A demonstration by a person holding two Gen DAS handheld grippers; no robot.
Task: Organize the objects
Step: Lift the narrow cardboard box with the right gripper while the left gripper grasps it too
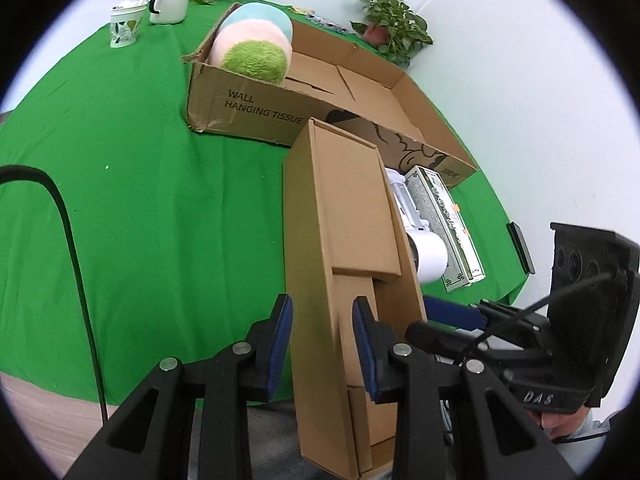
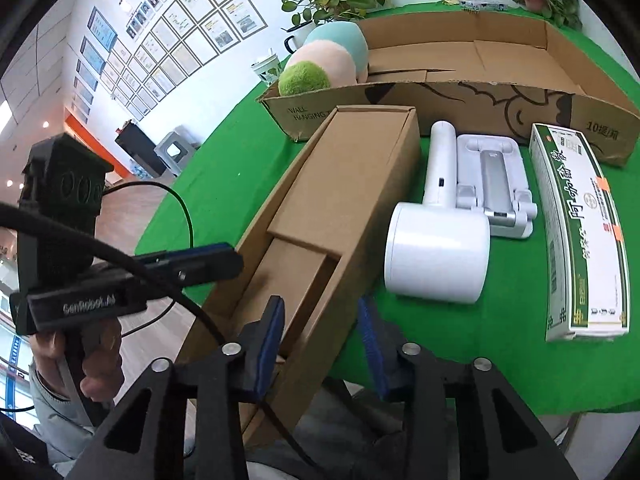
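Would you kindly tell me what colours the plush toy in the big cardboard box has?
Green, pink and pale blue bands on the round plush toy, clearest in the left wrist view.

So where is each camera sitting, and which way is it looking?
Left wrist: sits on the left gripper, looking along the long cardboard box toward the big carton; its jaws straddle a box wall; the right gripper shows.
Right wrist: sits on the right gripper, looking over the same box toward the white handheld device; the left gripper and hand show.
Shared: box, carton, plush toy, green cloth.
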